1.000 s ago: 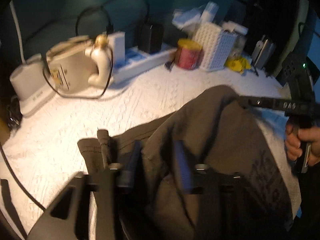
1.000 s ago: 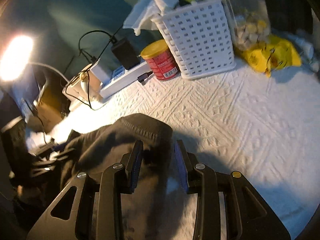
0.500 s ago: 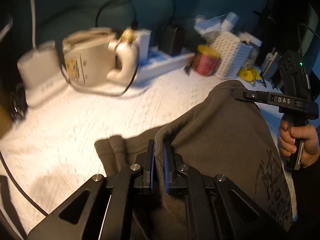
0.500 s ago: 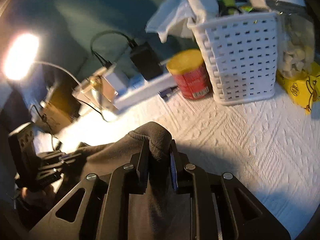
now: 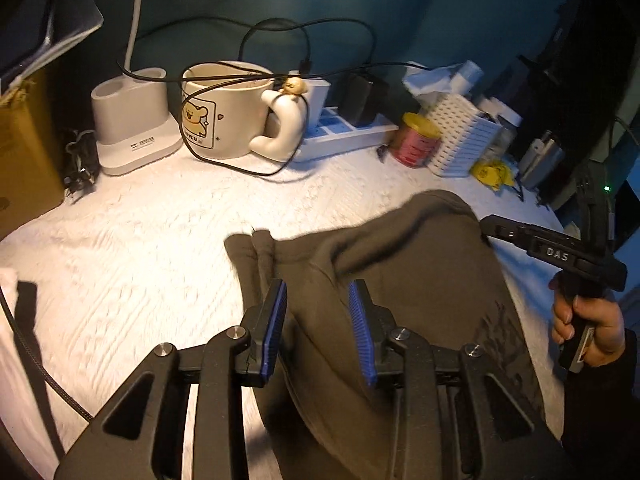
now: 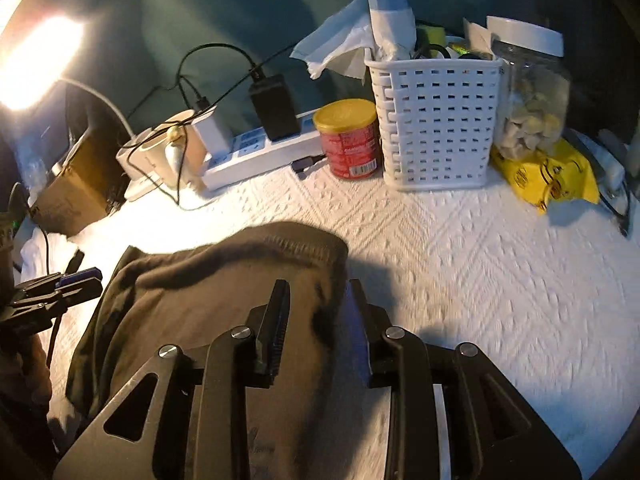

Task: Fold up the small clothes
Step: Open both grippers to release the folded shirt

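**A:** Hovering there, my left gripper [image 5: 318, 326] and right gripper [image 6: 316, 326] were both spread wide, gripping nothing. The dark garment [image 5: 404, 300] lay folded over on the white cloth [image 5: 132, 252].

**B:** Risk?

**A:** Probably snagging the top layer. A pad catching it would've undone the fold, or dragged it toward the mug [image 5: 224, 108].

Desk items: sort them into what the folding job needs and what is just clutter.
Job:
dark garment
left gripper, open
right gripper, open
white textured cloth underneath

Clutter:
bear mug
power strip
red can
white basket
glass jar
yellow packet
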`<state>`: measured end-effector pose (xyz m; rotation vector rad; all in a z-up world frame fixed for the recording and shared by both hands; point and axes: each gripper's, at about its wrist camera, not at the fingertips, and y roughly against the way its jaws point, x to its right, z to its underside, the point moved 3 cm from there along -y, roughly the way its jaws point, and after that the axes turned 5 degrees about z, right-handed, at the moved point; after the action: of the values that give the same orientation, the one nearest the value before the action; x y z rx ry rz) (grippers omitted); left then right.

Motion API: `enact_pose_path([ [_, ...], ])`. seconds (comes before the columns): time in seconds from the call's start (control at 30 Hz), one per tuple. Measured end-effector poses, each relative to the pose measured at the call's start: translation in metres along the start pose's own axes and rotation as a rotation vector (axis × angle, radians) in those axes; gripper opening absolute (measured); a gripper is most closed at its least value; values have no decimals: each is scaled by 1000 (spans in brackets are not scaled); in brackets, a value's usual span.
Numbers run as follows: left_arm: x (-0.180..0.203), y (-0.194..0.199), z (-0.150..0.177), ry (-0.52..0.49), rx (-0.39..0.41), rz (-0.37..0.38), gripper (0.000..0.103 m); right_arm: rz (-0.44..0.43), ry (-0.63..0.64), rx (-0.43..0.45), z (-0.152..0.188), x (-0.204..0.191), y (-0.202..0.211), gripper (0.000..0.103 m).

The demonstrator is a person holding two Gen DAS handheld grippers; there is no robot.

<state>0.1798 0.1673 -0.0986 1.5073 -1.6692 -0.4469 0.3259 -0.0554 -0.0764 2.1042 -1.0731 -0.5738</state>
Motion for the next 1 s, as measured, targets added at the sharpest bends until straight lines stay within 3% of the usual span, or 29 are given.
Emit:
enact_pose_path([
  [0.37, 8, 25, 58, 57, -48, 22, 32, -16, 5, -28, 52, -19, 36, 31],
  [0.8, 25, 32, 93, 63, -64, 56, 33, -8, 7, -58, 93, -29, 66, 31],
  [0.83, 25, 32, 96, 65, -69, 61, 34, -7, 8, -60, 96, -30, 68, 31],
  [0.93, 27, 34, 107, 65, -76, 68, 58, 2, 19, -69, 109, -33, 72, 31],
  [1.0, 30, 36, 114, 65, -80, 76, 60, 4, 21, -77, 115, -34, 73, 31],
])
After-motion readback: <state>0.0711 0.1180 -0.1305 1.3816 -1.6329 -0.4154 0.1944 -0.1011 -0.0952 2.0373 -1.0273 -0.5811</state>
